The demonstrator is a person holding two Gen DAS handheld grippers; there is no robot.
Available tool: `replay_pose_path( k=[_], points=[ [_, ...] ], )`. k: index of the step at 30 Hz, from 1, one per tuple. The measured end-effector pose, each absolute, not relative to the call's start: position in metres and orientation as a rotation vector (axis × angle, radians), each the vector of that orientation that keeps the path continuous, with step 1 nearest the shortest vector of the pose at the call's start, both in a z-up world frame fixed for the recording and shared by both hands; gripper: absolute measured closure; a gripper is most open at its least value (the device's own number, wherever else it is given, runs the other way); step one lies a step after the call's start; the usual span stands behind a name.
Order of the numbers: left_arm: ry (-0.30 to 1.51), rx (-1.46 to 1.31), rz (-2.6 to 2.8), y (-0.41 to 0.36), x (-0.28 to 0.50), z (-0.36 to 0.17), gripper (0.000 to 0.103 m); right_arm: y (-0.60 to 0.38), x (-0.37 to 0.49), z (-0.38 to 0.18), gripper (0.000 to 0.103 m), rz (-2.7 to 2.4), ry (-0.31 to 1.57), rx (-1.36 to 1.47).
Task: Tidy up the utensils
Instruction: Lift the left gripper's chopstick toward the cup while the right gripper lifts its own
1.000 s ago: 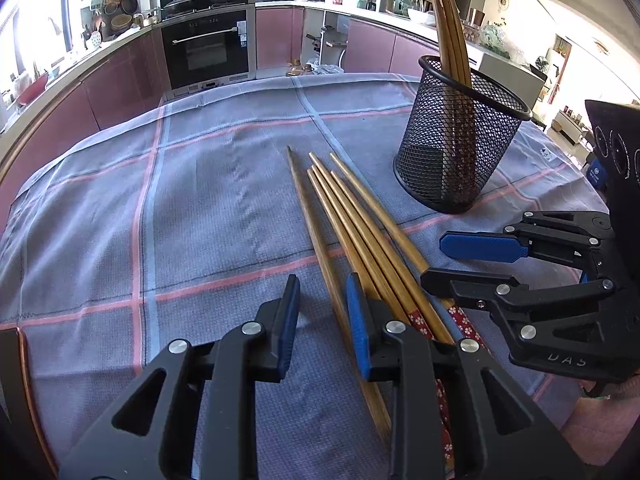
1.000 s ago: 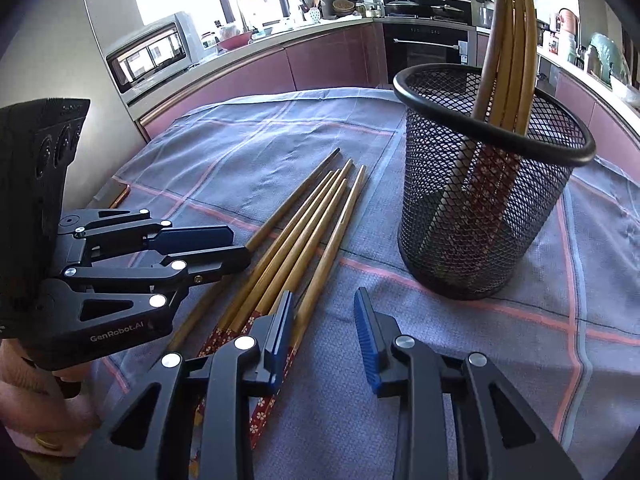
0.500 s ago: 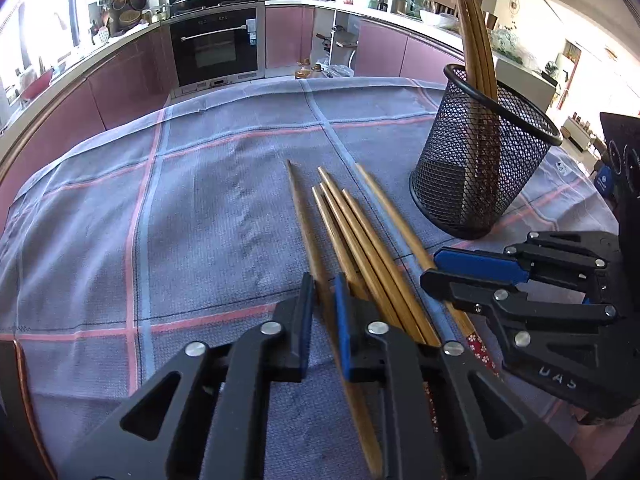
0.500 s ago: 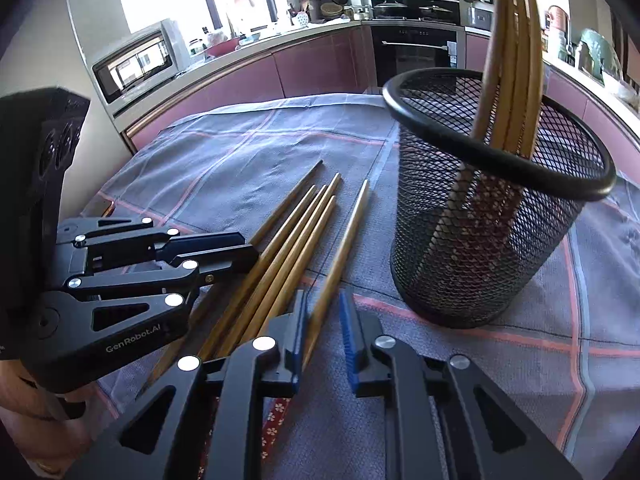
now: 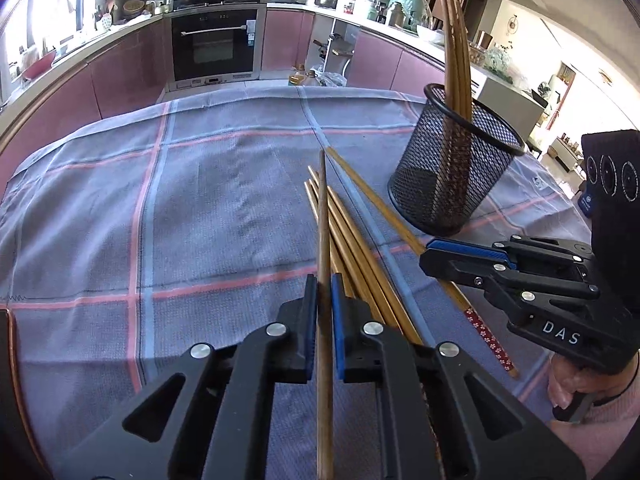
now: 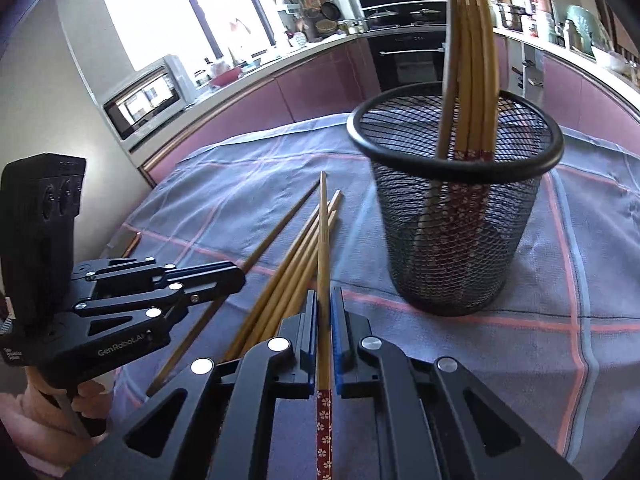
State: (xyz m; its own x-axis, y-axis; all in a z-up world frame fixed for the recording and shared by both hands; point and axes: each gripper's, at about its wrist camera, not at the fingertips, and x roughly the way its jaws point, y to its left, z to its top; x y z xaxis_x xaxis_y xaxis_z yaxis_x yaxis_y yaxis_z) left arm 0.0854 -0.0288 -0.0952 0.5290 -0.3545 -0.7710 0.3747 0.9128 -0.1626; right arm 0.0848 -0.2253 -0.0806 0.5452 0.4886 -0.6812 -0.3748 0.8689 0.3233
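Observation:
Several wooden chopsticks [image 5: 356, 252] lie side by side on the checked tablecloth. My left gripper [image 5: 324, 286] is shut on a plain brown chopstick [image 5: 323, 208] that crosses over the others. Its pads pinch the stick at mid-length. My right gripper [image 6: 324, 296] is shut on a lighter chopstick [image 6: 323, 232] with a red flowered end. The black mesh holder [image 6: 456, 240] stands just right of it with several chopsticks upright inside. Each view shows the other gripper from the side: the right gripper [image 5: 426, 254] and the left gripper [image 6: 238, 276].
The checked tablecloth [image 5: 200, 208] covers a round table. Its far edge drops off toward pink kitchen cabinets and an oven [image 5: 216, 44]. A microwave [image 6: 148, 100] sits on the counter to the left. A hand in a pink sleeve [image 5: 576, 392] holds the right gripper.
Both grippers went from open, straddling the pile, to shut on one chopstick each. The left one's chopstick now slants across the others.

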Motion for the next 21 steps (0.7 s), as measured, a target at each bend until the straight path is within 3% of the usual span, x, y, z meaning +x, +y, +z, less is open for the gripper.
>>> replay_pose_path(
  k=[21],
  points=[
    [0.954,0.070,-0.458,-0.037,0.094,-0.106,0.095,-0.207,0.094,-0.093,0.096,0.533,0.908,0.059]
  ],
)
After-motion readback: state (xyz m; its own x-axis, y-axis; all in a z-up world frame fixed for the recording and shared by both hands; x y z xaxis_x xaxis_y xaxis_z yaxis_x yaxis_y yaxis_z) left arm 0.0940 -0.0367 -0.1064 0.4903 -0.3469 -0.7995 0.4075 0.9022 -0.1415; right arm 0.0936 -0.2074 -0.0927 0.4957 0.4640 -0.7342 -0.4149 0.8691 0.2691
